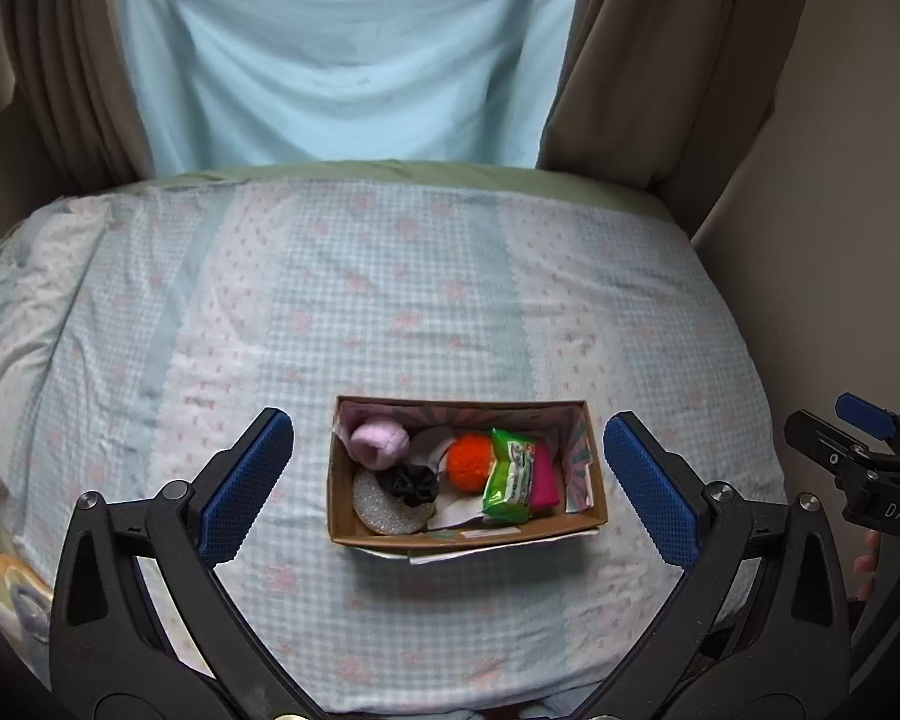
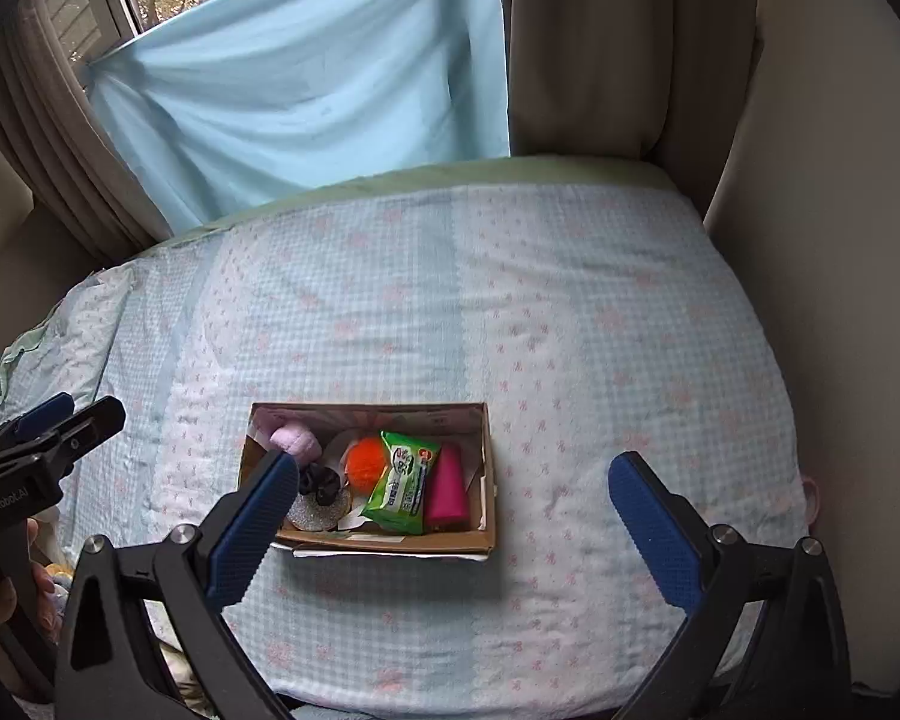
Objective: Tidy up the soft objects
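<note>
**Soft items packed in box on bed**

A cardboard box [image 1: 468, 531] sits on a checked bed cover [image 1: 390, 300], below centre toward 6 o'clock in both wrist views. Inside lie a lilac plush ball [image 1: 379, 443], an orange pompom [image 1: 469, 461], a green tissue pack [image 1: 510, 477], a pink item [image 1: 545, 483], a black scrunchie [image 1: 413, 483] and a silvery round pad [image 1: 375, 507]. The left gripper [image 1: 447, 480] and right gripper [image 2: 453, 513] hover with jaws spread wide, both empty. A pale blue sheet [image 2: 306, 90] hangs at 12 o'clock.
</note>
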{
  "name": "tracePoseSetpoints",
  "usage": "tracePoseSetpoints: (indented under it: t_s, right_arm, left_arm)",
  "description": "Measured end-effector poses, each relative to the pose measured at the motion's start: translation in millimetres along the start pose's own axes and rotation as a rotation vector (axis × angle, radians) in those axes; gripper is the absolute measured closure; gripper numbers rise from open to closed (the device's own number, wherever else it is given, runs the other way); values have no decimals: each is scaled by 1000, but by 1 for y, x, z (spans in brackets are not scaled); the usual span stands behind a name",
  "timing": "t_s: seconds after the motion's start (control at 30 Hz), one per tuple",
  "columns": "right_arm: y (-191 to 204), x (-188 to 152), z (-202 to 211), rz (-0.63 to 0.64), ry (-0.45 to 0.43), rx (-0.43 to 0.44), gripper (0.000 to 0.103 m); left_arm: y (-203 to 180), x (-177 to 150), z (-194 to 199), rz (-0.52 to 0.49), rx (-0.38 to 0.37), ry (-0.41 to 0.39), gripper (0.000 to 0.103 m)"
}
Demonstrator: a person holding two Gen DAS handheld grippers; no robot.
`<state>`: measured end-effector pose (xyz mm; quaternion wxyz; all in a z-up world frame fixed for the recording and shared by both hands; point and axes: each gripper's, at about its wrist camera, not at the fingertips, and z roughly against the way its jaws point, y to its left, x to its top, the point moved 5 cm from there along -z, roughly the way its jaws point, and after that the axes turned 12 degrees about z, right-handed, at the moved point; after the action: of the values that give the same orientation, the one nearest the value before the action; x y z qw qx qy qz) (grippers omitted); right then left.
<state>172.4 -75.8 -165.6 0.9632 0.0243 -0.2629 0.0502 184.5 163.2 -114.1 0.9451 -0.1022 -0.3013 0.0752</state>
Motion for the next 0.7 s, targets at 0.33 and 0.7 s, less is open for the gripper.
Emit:
tracePoseSetpoints:
  t_s: [0.33,0.7]
  right_arm:
    - [-42,8,119,52,-256,-81,0]
    - [-52,-3,159,84,-378,-126,0]
  left_arm:
    - [-61,-9,117,-3,-30,-285,0]
    - [-85,-31,144,-8,-16,-378,0]
